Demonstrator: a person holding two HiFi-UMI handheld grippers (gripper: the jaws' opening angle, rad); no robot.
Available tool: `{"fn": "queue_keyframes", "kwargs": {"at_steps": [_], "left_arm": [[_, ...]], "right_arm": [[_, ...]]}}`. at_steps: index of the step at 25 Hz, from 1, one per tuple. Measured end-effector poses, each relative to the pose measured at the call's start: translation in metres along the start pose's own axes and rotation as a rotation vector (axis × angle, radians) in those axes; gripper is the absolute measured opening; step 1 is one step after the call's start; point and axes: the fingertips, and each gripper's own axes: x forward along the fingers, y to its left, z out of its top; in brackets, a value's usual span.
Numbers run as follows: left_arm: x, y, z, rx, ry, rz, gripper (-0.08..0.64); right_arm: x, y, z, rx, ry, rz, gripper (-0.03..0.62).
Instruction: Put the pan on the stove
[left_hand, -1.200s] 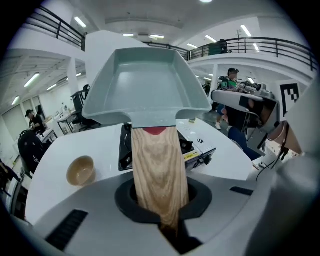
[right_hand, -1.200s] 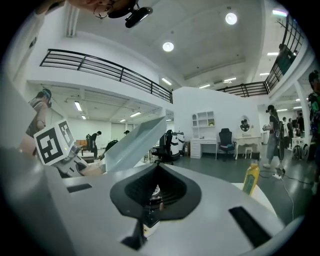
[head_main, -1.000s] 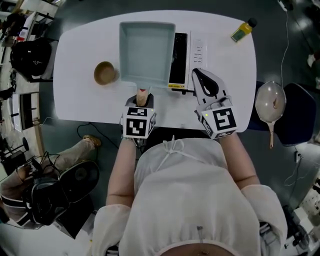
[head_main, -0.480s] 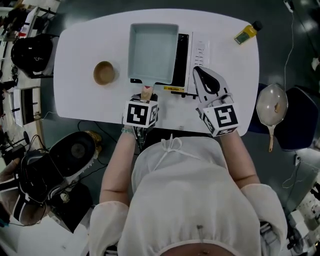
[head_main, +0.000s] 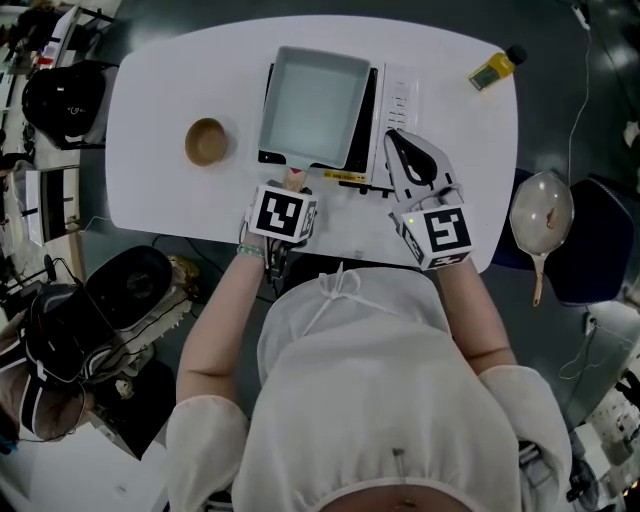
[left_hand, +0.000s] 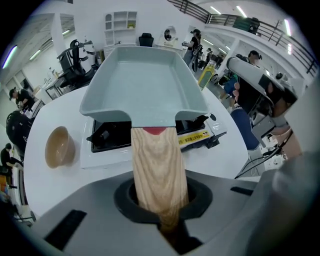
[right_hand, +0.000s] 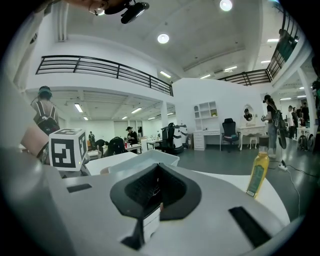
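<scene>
The left tongs (head_main: 292, 188) are clamped on the wooden handle (left_hand: 158, 165) of the pan (head_main: 315, 103). The pan lies at twelve o'clock from them, over the stove (head_main: 395, 100) on the tabletop (head_main: 160, 190). I cannot tell whether it rests there. By my judgement, settling and releasing remain. The right tongs (head_main: 393, 140), at three o'clock, are together and empty.

**Pan over the stove**

The pan (head_main: 312, 105) is pale blue-grey, rectangular and deep-walled, with a light wooden handle (head_main: 293, 180). It sits level and slightly askew over the stove (head_main: 398, 100), covering the black top. The handle juts past the stove's front edge. A white control strip runs along the stove's right side.
</scene>
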Motion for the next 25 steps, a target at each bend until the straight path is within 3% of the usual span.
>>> {"fn": "queue_keyframes", "kwargs": {"at_steps": [8, 16, 19, 21, 23, 25], "left_arm": [[-0.005, -0.010, -0.001, -0.062, 0.076, -0.082, 0.049], [-0.011, -0.021, 0.009, -0.179, 0.124, -0.189, 0.055], [-0.011, -0.031, 0.014, -0.249, 0.131, -0.263, 0.061], [-0.012, -0.037, 0.016, -0.259, 0.141, -0.309, 0.114], [-0.014, -0.039, 0.016, -0.217, 0.137, -0.319, 0.209], [-0.016, -0.037, 0.017, -0.177, 0.125, -0.317, 0.253]], "right_arm": [[-0.001, 0.005, 0.000, 0.021, 0.002, -0.003, 0.006], [-0.008, -0.005, 0.003, 0.044, 0.003, -0.075, 0.006], [-0.009, -0.008, 0.004, 0.047, 0.008, -0.107, 0.006], [-0.010, -0.009, 0.004, 0.055, 0.012, -0.128, 0.006], [-0.010, -0.006, 0.004, 0.059, 0.016, -0.142, 0.006], [-0.010, -0.002, 0.007, 0.051, 0.013, -0.156, 0.006]]}}
